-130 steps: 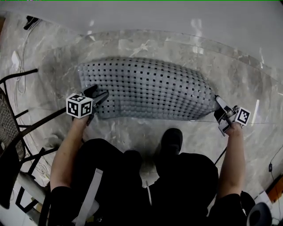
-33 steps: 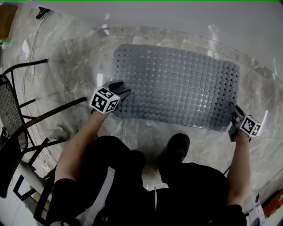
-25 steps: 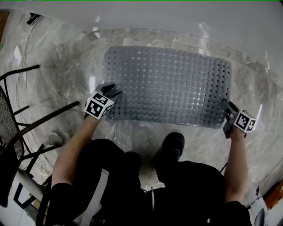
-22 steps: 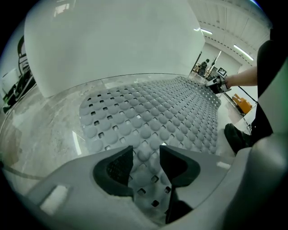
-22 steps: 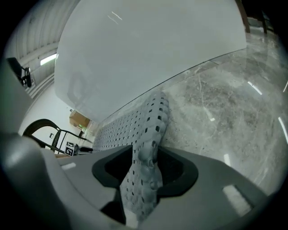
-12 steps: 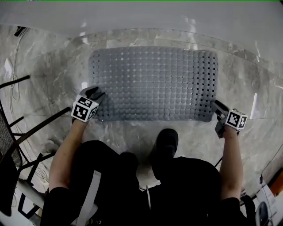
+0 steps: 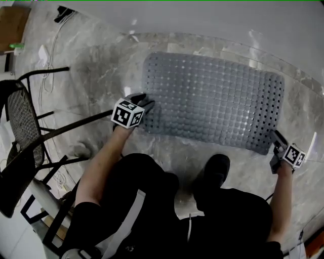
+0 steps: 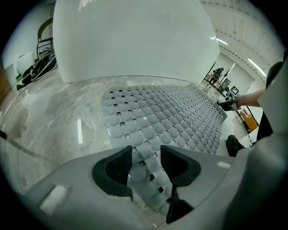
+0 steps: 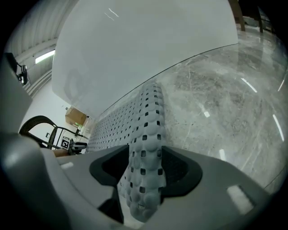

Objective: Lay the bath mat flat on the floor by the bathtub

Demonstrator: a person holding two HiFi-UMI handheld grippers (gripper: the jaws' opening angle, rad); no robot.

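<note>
The grey perforated bath mat [image 7: 212, 101] lies spread flat on the marble floor along the white bathtub [image 7: 177, 15]. My left gripper [image 7: 142, 99] is at the mat's near left corner. In the left gripper view that gripper [image 8: 146, 164] is shut on the corner of the bath mat [image 8: 166, 112]. My right gripper [image 7: 276, 135] is at the near right corner. Its jaws have just been opening. In the right gripper view a curled strip of the bath mat [image 9: 148, 121] still stands between the jaws of that open gripper [image 9: 146, 168].
A black metal chair [image 7: 25, 126] stands at the left, close to my left arm. The person's dark shoe [image 7: 215, 169] is just in front of the mat's near edge. Cables [image 7: 50, 50] and a cardboard box [image 7: 12, 23] lie at the far left.
Five seconds ago the mat bulged up between the grippers; now it lies flat. Over the last second both grippers stay at its near corners, and the head view has swung left.
</note>
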